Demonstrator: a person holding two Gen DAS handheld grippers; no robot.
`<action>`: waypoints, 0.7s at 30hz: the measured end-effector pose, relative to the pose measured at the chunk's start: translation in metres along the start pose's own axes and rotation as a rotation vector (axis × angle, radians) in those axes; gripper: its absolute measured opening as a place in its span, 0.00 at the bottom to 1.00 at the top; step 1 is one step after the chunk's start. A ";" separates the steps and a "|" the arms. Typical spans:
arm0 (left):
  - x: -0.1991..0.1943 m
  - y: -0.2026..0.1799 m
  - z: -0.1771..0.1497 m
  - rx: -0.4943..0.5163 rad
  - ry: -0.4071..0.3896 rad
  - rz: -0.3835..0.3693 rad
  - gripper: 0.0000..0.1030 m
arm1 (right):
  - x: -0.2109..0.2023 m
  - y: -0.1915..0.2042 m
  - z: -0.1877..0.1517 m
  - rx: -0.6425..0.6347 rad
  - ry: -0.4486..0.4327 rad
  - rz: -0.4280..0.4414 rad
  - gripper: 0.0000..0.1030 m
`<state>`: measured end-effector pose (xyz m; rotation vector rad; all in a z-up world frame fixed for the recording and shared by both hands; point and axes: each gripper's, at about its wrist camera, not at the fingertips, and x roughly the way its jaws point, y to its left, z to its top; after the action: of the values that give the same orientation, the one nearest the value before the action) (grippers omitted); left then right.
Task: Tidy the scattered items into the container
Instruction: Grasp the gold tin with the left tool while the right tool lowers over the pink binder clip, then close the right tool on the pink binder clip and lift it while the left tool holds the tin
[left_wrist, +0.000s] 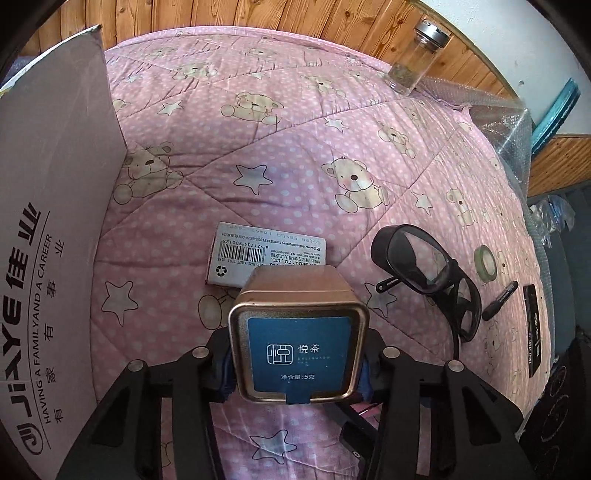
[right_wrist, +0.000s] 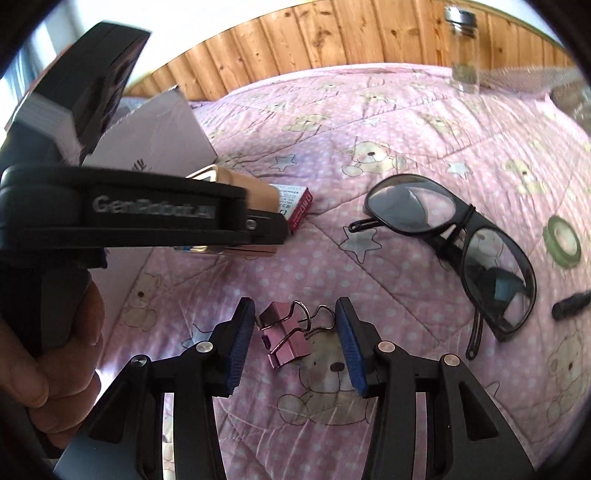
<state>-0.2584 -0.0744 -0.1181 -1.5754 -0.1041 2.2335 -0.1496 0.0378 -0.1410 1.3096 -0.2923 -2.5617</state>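
The left gripper (left_wrist: 297, 363) is clamped on a tin (left_wrist: 297, 332), its blue pads pressing the tin's two sides, with the label facing the camera. The tin hangs above the quilt (left_wrist: 295, 147), and the box (left_wrist: 55, 221) stands just to its left, wall upright. To finish this step well, I would lift the tin above the box's top edge before swinging left, so it does not knock the wall, then lower it inside before easing the grip; the sides look smooth (likely slippery), so keep it level

The right gripper (right_wrist: 295, 345) is spread wide, one finger on either side of a pink clip (right_wrist: 286, 341) lying on the quilt; neither pad looks to be touching it yet. Its wire handles point toward the right pad, so closing on the folded metal body would probably hold more firmly than catching the loops

Left to gather: a small carton (left_wrist: 266, 254) just beyond the tin, glasses (left_wrist: 428, 273), a tape roll (left_wrist: 485, 263) and a marker (left_wrist: 500, 300) to the right, and a jar (left_wrist: 415, 59) at the far edge
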 end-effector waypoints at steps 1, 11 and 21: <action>-0.003 0.002 0.000 -0.004 -0.004 -0.004 0.49 | -0.002 -0.002 0.000 0.017 0.001 0.008 0.46; -0.035 0.001 -0.014 -0.005 -0.033 -0.038 0.48 | -0.030 0.013 -0.008 0.046 -0.018 0.010 0.46; -0.078 -0.010 -0.040 0.036 -0.072 -0.025 0.49 | -0.065 0.026 -0.020 0.066 -0.055 -0.016 0.46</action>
<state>-0.1970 -0.1000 -0.0605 -1.4678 -0.1022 2.2603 -0.0932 0.0323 -0.0949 1.2701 -0.3816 -2.6253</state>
